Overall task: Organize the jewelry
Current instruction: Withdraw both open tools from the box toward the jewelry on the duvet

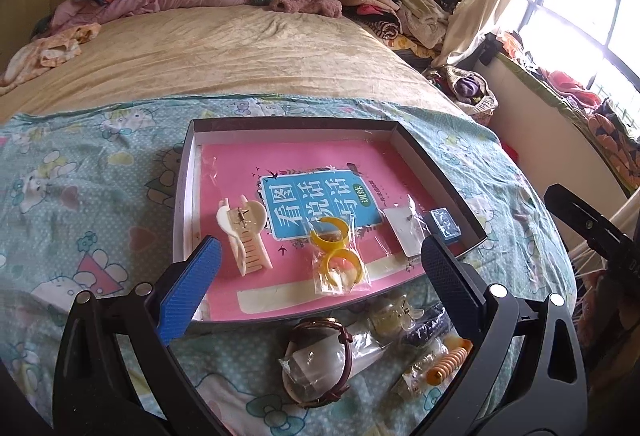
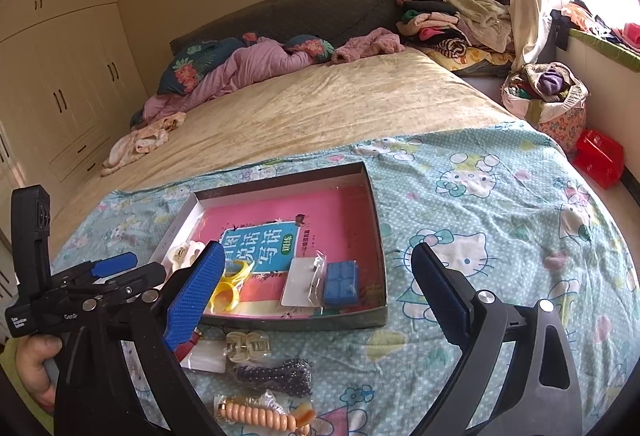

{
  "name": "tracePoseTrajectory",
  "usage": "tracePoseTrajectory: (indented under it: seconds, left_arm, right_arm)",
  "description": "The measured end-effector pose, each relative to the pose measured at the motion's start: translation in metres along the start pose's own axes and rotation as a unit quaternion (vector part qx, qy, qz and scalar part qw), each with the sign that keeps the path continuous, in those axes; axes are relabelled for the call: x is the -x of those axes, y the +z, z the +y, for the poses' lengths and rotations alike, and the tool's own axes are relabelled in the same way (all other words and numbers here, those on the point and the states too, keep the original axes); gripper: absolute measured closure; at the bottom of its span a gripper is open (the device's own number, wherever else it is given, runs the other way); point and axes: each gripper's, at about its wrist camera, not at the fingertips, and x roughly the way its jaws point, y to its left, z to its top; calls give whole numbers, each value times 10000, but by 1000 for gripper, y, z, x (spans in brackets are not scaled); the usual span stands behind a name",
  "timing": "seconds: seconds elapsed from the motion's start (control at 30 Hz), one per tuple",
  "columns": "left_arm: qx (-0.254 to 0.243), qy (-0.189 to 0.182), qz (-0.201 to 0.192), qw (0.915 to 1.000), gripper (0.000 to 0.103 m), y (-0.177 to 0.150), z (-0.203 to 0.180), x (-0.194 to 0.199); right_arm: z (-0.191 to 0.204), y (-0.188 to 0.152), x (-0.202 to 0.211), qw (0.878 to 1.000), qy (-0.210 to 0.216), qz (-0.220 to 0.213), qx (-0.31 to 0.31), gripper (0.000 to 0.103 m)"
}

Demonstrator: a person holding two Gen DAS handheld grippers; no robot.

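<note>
- Left gripper [image 1: 320, 276]: jaws spread wide, nothing between the pads; hovering at lower centre of the left wrist view, above the near edge of the shallow box [image 1: 182, 192].
- Cream hair claw [image 1: 244, 236]: inside the box at left, lying on the pink book [image 1: 320, 172]. Judged light, rigid, springy; best taken across the toothed body.
- Bagged yellow rings [image 1: 336, 260]: centre of the box. Film likely slippery and crinkly; pinch the bag's slack, not the hoops.
- Earring card in sleeve [image 1: 404, 232] and blue block [image 1: 445, 226]: right end of the box, near the wall. Card thin and flat, hard to lift off the book.
- Still outside, on the printed sheet in the lower frame: bagged wristwatch [image 1: 320, 360], clear hair claw [image 2: 247, 346], dark beaded piece [image 2: 276, 376], orange spiral hair tie in wrap [image 2: 256, 416]. Watch judged heaviest; glass face fragile, so grip the strap.
- Right gripper [image 2: 316, 296]: jaws likewise wide and empty, over the box's near right corner.
- Edges: low box walls could catch a descending finger. Soft bedding gives under pressure. Open room in the box's upper half; bare sheet at right of the right wrist view.
</note>
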Motion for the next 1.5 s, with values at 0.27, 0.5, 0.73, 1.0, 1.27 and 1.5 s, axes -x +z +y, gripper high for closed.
tracePoseTrajectory:
  seconds: [0.27,0.5,0.73,1.0,1.27,1.5]
  left_arm:
    - [-17,9,-117,9999,10,-3,5,20]
    - [-68,78,-208,9997,10,-8,10,37]
    - [-129,148,-264,9995,10,-13,13,51]
    - [-173,178,-238,9994,10,-23,18,60]
    - [-231,211,-89,9995,10,-41,24,64]
    - [-248,207,47,9995,10,-52,27,63]
  right_arm:
    - [17,4,24,9996,74,-222,150,9]
    - [26,3,42,9990,144,-359,213,5]
    - [36,0,54,9985,170,-392,331,5]
    - [47,-7,62,9982,201,-353,444,5]
    - [55,-17,62,9981,204,-202,554,5]
    - [59,-26,59,9980,233,-44,579,5]
